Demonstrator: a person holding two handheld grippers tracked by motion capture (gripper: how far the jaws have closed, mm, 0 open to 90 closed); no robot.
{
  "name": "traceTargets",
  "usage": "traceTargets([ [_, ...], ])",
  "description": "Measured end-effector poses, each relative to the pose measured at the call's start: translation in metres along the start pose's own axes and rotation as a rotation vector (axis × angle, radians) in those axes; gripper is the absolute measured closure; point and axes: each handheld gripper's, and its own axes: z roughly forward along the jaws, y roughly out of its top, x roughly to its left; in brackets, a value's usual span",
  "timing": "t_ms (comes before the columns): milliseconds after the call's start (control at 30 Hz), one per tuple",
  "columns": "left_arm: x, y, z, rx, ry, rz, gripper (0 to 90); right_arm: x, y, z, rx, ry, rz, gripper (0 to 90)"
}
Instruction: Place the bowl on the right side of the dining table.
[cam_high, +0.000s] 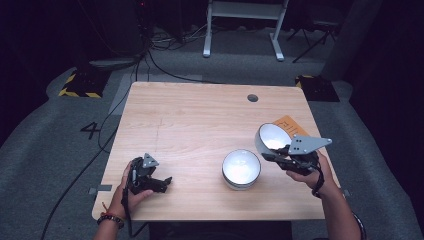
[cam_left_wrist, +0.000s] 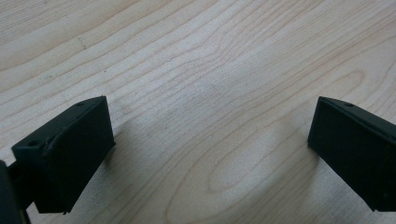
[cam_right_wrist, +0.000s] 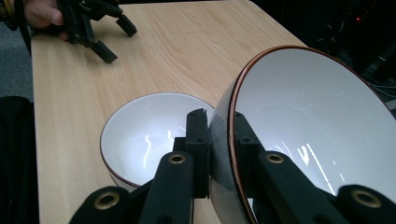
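Two white bowls with brown rims are in play. One bowl (cam_high: 241, 168) (cam_right_wrist: 149, 135) stands upright on the wooden table (cam_high: 200, 125), right of centre. The other bowl (cam_high: 271, 138) (cam_right_wrist: 317, 121) hangs tilted on its side in the air, to the right of the first. My right gripper (cam_high: 272, 156) (cam_right_wrist: 219, 154) is shut on its rim, one jaw outside the wall and one inside. My left gripper (cam_high: 162, 182) (cam_left_wrist: 210, 149) rests at the table's front left, open, with bare wood between its jaws; it also appears far off as the left gripper (cam_right_wrist: 112, 39).
An orange card (cam_high: 291, 126) lies flat behind the lifted bowl near the table's right edge. A round cable hole (cam_high: 252, 98) sits at the far side. Cables and a white frame (cam_high: 245, 22) are on the floor beyond.
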Motion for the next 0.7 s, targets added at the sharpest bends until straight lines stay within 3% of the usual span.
traceTargets([
  [400, 0.000, 0.000, 0.000, 0.000, 0.001, 0.000, 0.3, -0.016, -0.018, -0.009, 0.003, -0.059, 0.070, 81.5],
  [700, 0.000, 0.000, 0.000, 0.000, 0.000, 0.000, 0.3, -0.027, -0.033, -0.015, 0.024, -0.136, 0.113, 81.5],
])
